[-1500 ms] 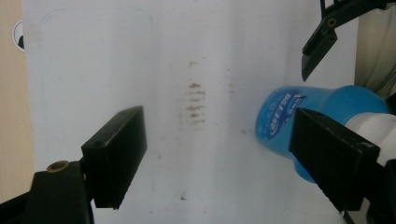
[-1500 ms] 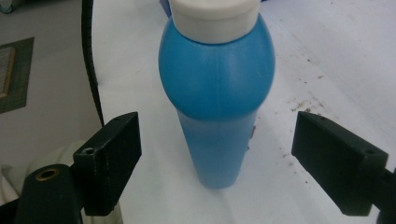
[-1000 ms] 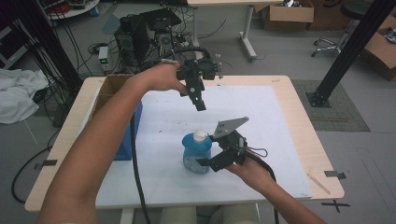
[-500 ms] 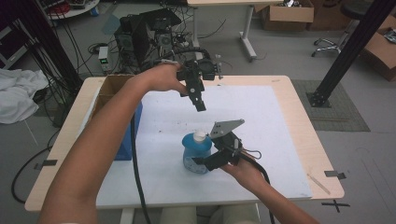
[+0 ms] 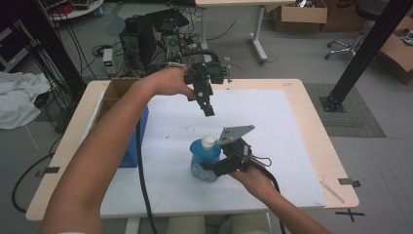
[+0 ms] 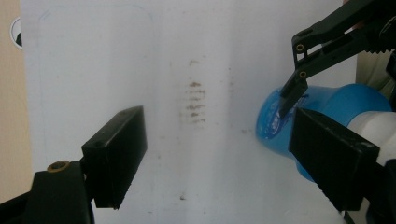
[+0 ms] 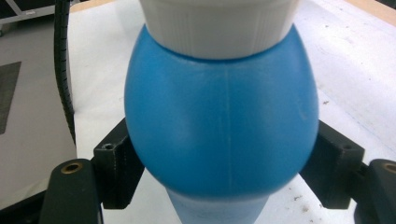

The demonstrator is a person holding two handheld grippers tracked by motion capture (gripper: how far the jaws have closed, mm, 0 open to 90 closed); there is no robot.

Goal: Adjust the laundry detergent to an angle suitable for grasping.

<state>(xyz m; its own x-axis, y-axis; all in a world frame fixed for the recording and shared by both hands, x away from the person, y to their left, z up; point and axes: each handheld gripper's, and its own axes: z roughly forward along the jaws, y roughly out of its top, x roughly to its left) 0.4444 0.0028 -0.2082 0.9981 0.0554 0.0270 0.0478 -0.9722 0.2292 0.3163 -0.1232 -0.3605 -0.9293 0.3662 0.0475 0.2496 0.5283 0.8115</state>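
Up close, right tongs [image 7: 224, 172] clamp blue bottle [image 7: 219, 126]; overhead, left tongs [image 5: 208, 109] hover agape.

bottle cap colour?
White, ribbed, on the round blue plastic bottle; cap shows best in the right gripper view.

Very little has shifted in the last second. The right gripper [image 5: 214, 168], its jaws on either side of the blue bottle [image 5: 203, 161], has slid a touch lower and leftward along the bottle's base. The left gripper [image 5: 208, 111] has barely drifted, hanging open above the white mat [image 5: 287, 126].
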